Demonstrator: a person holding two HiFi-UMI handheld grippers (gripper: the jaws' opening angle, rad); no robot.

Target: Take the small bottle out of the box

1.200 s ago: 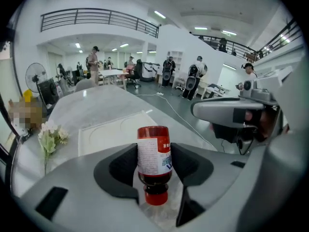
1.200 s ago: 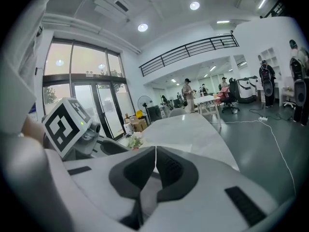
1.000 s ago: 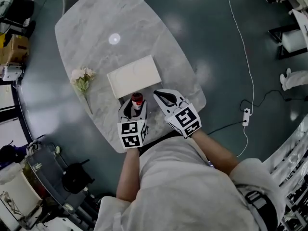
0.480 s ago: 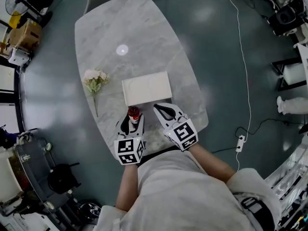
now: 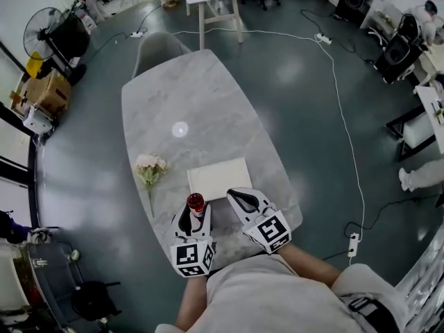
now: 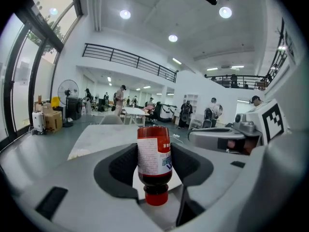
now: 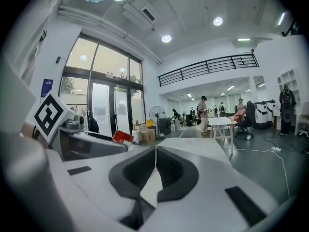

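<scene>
Small bottle (image 6: 154,161), dark red with a white label, is sitting clamped between the jaws of the left hand-held gripper (image 5: 194,211), outside the white box (image 5: 218,177) and just in front of it, over the marble table (image 5: 187,96). Holding a steady squeeze while carrying it clear looks wisest. The right hand-held gripper (image 7: 155,153) is hovering alongside, jaws pressed together on nothing. A flower bunch (image 5: 150,166) is lying to the left, blocking nothing.

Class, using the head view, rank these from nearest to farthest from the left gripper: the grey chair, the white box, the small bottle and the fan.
1. Bottle: between the jaws of the left gripper.
2. Box: just ahead, slightly right, on the table.
3. Chair: at the table's far end.
4. Fan: past the chair, far left.
</scene>
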